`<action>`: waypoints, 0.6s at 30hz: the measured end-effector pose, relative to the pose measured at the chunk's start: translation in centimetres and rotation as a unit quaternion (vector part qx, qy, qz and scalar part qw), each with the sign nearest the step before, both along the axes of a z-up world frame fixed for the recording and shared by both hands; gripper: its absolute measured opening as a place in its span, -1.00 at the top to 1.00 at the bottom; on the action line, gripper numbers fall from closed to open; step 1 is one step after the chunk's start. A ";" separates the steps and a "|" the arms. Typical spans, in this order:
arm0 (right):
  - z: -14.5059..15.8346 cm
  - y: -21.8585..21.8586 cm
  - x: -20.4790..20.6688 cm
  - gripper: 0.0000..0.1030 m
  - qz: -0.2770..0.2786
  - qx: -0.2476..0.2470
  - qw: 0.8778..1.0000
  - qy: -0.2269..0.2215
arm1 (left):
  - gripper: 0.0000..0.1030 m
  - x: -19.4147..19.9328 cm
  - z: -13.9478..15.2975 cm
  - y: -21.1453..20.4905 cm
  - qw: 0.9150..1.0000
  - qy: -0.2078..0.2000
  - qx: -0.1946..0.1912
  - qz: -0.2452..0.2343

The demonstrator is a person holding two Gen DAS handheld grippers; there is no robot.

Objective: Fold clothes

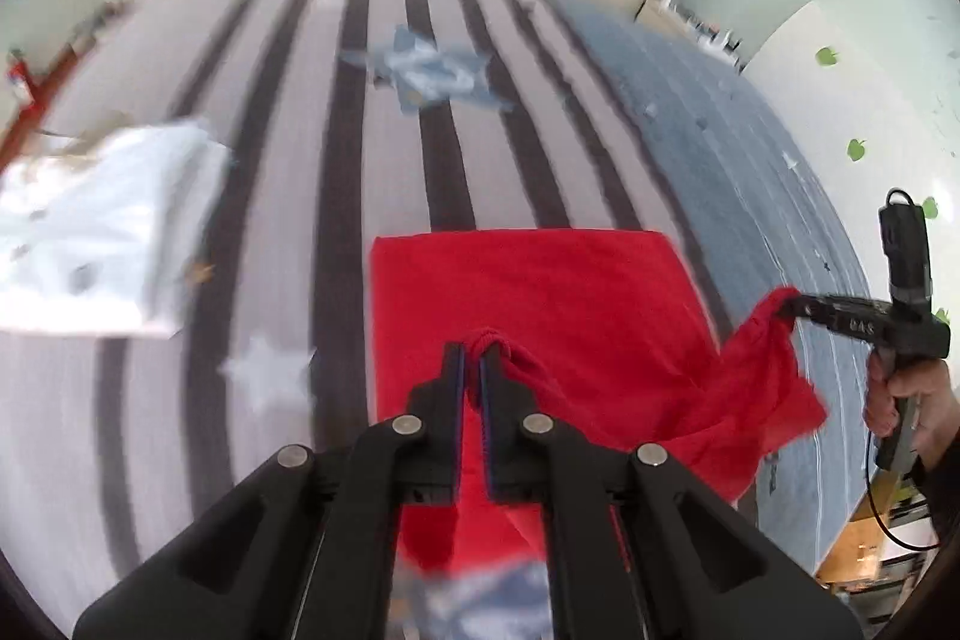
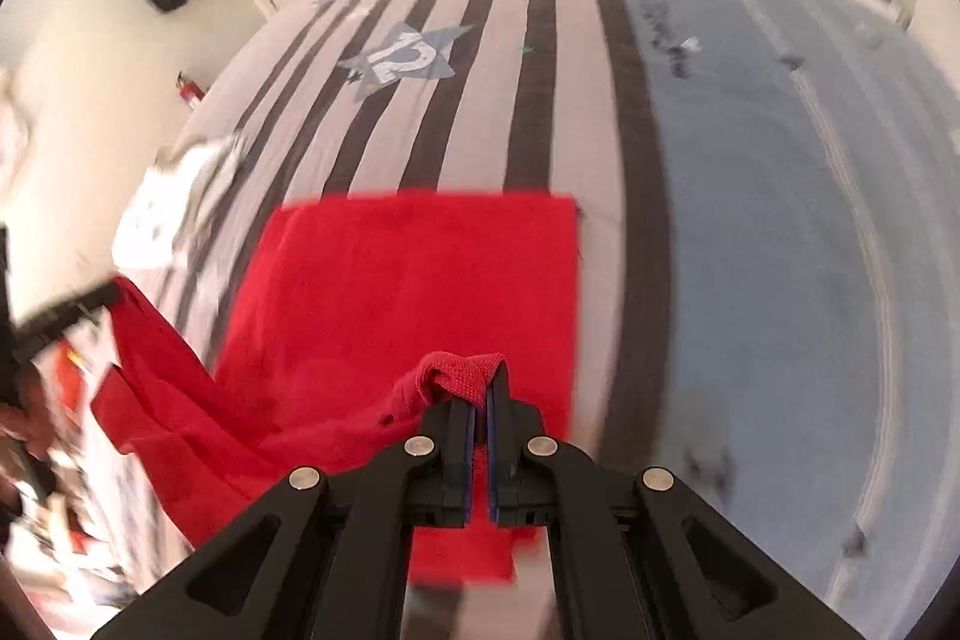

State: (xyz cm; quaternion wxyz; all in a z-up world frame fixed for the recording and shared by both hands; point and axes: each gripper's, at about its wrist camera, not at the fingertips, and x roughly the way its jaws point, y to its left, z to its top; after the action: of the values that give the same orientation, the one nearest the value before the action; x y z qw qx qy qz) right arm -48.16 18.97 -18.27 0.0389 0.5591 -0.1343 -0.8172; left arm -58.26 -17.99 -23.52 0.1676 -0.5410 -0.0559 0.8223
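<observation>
Both grippers angled steeply down over the striped bedspread (image 1: 384, 232). Left gripper (image 1: 473, 349) pinched tight on a bunched edge of the red garment (image 1: 540, 292); right gripper (image 2: 483, 400) clamped on another red fold, seen at the side with a hand (image 1: 912, 400) wrapped round its grip. Garment's far half flat on the bedspread, near edge lifted. "12" printed in a blue star (image 2: 403, 58) farther up the bedspread. White garment (image 1: 102, 226) blurred, left of the red.
</observation>
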 end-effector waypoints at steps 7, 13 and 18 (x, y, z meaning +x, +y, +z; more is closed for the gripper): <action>-8.2 2.7 -5.5 0.53 -0.044 0.017 0.996 -0.074 | 0.68 -3.6 -7.3 -3.5 0.993 -0.067 0.042 0.086; -4.8 0.5 -0.1 0.52 -0.002 0.034 0.999 -0.002 | 0.59 1.0 -5.8 -2.0 0.999 -0.018 0.039 -0.003; -2.8 -3.5 0.8 0.53 0.058 0.035 0.997 0.042 | 0.28 1.5 -5.8 0.4 0.998 -0.001 0.050 -0.044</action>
State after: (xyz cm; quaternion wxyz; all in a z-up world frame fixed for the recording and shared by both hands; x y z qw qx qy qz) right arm -47.40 15.43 -21.08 0.0720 0.5325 -0.0718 -0.8403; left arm -56.72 -17.62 -29.30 0.2298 -0.5349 -0.0732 0.8098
